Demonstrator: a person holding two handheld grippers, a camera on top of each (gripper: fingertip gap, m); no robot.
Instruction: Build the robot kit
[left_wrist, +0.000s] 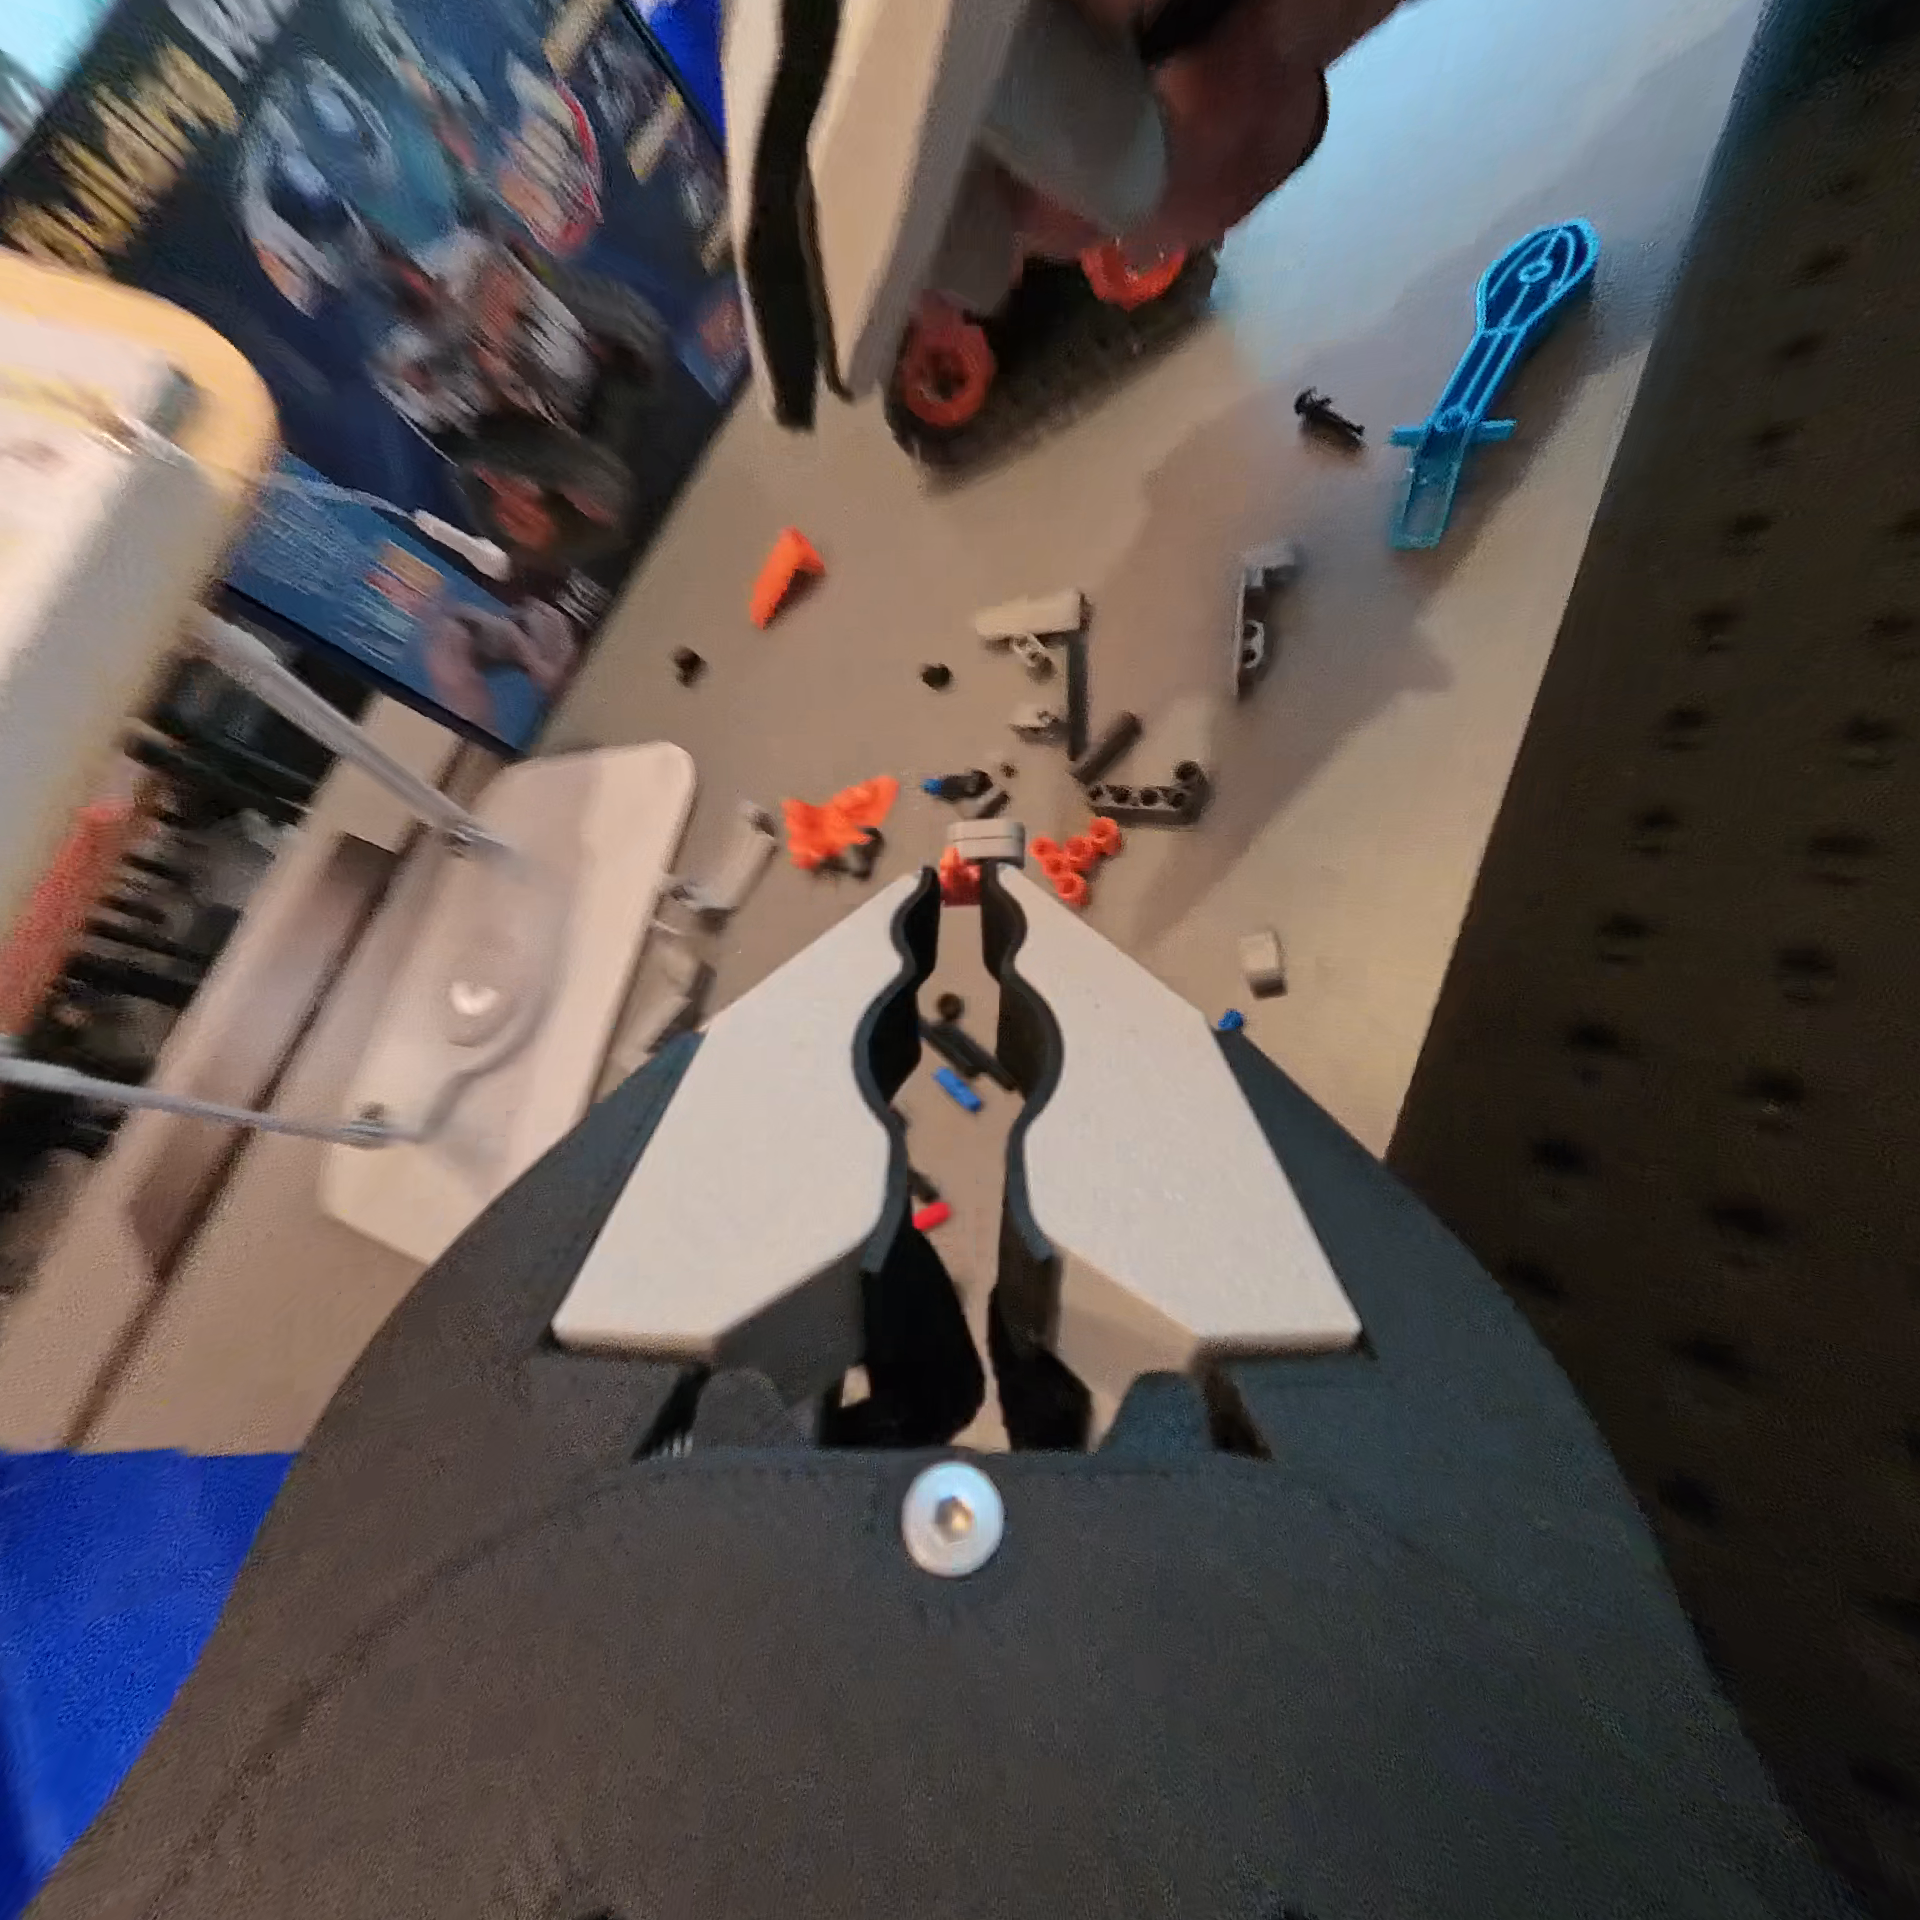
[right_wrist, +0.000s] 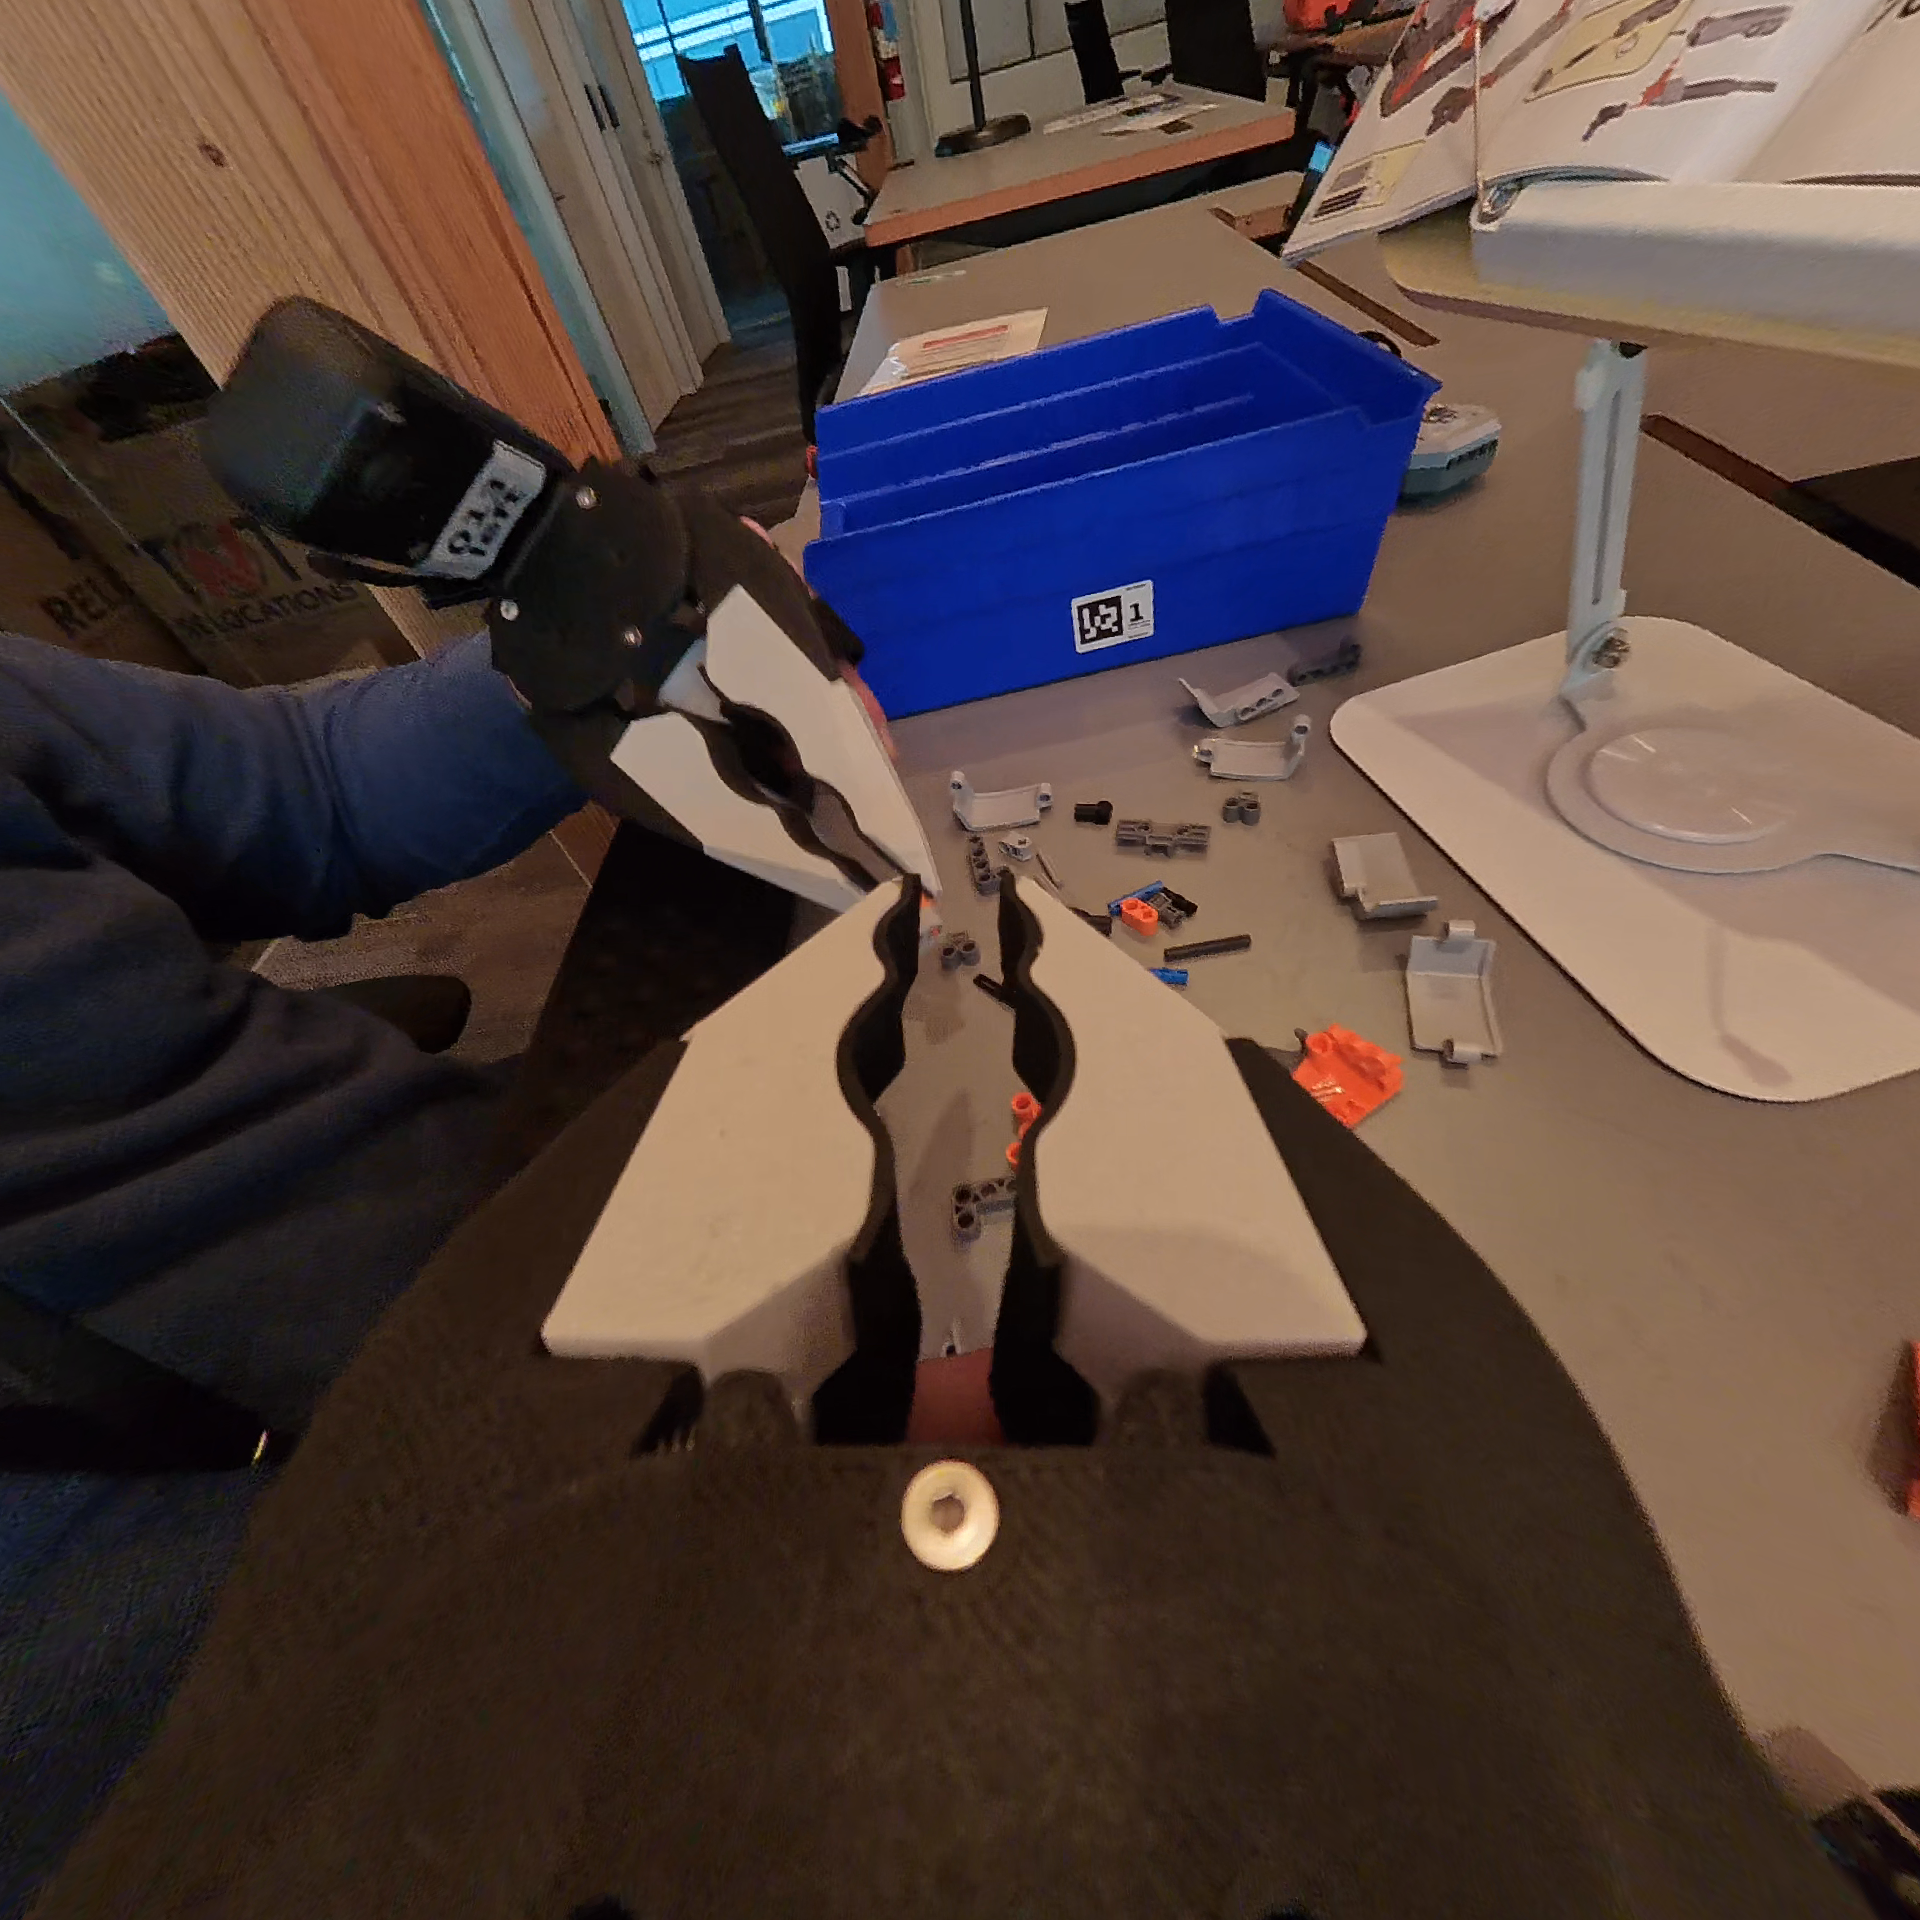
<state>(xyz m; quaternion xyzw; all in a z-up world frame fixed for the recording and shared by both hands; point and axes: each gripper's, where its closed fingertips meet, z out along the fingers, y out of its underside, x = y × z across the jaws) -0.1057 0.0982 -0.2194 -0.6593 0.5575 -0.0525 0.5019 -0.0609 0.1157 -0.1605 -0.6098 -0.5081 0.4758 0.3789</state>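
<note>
In the left wrist view my left gripper (left_wrist: 961, 888) is shut on a small red piece (left_wrist: 957, 871) with a grey piece (left_wrist: 985, 840) on its far end, held above loose orange parts (left_wrist: 1075, 857) on the grey table (left_wrist: 1299, 831). In the right wrist view my right gripper (right_wrist: 958, 896) stands a little open with nothing between its jaws, above small grey parts (right_wrist: 961, 951). The left gripper (right_wrist: 906, 878) comes in from the left, its tips next to my right gripper's left fingertip. The right gripper (left_wrist: 805, 405) shows far off in the left wrist view.
A blue bin (right_wrist: 1101, 540) stands behind the scattered parts. A white book stand (right_wrist: 1662, 862) with an open instruction booklet (right_wrist: 1558, 94) is at the right. An orange block (right_wrist: 1348, 1075), a blue tool (left_wrist: 1496, 353), an orange-wheeled model (left_wrist: 940, 369) and a printed box (left_wrist: 416, 312) lie around. My hands' fingertips stand some 8 cm from each other.
</note>
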